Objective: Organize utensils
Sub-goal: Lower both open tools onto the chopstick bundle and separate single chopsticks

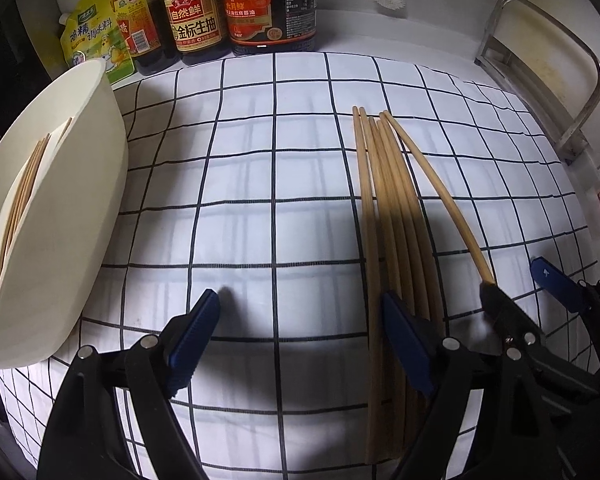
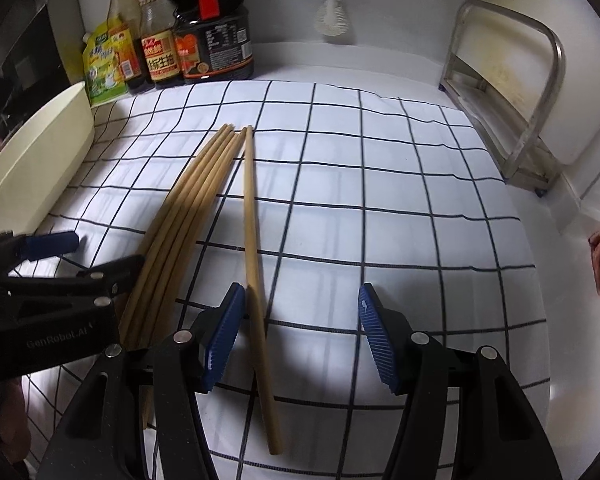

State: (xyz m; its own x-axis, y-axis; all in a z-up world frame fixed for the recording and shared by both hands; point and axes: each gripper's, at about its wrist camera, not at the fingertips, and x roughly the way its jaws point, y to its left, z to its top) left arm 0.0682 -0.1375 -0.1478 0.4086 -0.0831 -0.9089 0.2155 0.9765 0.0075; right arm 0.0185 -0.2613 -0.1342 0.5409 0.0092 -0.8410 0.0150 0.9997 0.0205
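Several wooden chopsticks (image 1: 392, 216) lie side by side on the checked cloth (image 1: 260, 184); they also show in the right wrist view (image 2: 188, 200). One chopstick (image 2: 254, 240) lies apart to their right, between the fingers of my open right gripper (image 2: 302, 332), close to its left pad. My left gripper (image 1: 300, 332) is open and empty over the cloth, its right finger (image 1: 404, 332) resting by the bundle. A cream tub (image 1: 56, 216) at the left holds several chopsticks (image 1: 24, 188). The right gripper (image 1: 520, 288) shows at the single chopstick's near end in the left wrist view.
Sauce bottles (image 1: 236, 12) and a yellow seasoning pouch (image 1: 92, 36) stand at the back left. A metal rack (image 2: 504, 92) stands at the right against the white wall. A brush (image 2: 332, 16) hangs on the back wall.
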